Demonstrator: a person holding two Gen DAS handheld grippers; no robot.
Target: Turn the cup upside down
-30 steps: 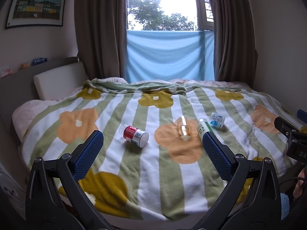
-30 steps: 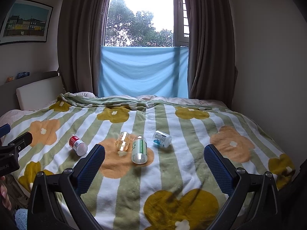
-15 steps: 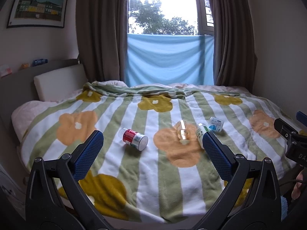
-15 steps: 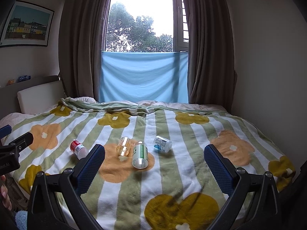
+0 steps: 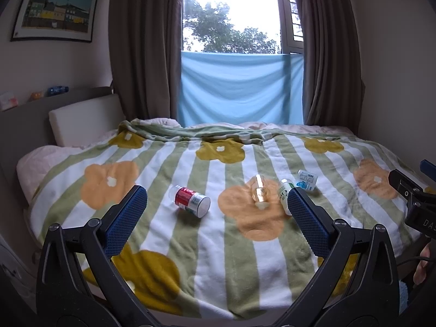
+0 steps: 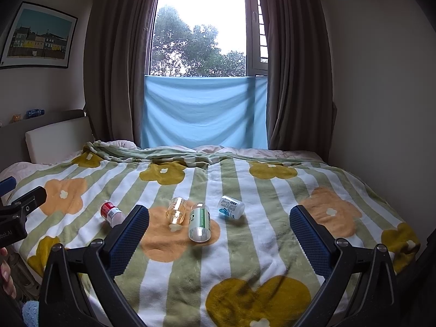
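A clear amber-tinted cup (image 5: 259, 191) lies on its side on the flowered blanket, mid-bed; it also shows in the right wrist view (image 6: 177, 209). My left gripper (image 5: 215, 218) is open and empty, held above the bed's near edge, well short of the cup. My right gripper (image 6: 218, 234) is open and empty, also back from the cup. Each gripper shows at the edge of the other's view.
A red-labelled bottle (image 5: 191, 200) lies left of the cup, a green-labelled bottle (image 6: 199, 222) right beside it, and a small blue-and-white bottle (image 6: 230, 207) further right. The striped blanket (image 6: 245, 259) covers the bed. Headboard at left, curtains and window behind.
Both grippers have tilted up and drawn back slightly, so the bed and its objects sit lower and smaller in view. Nothing on the bed has moved.
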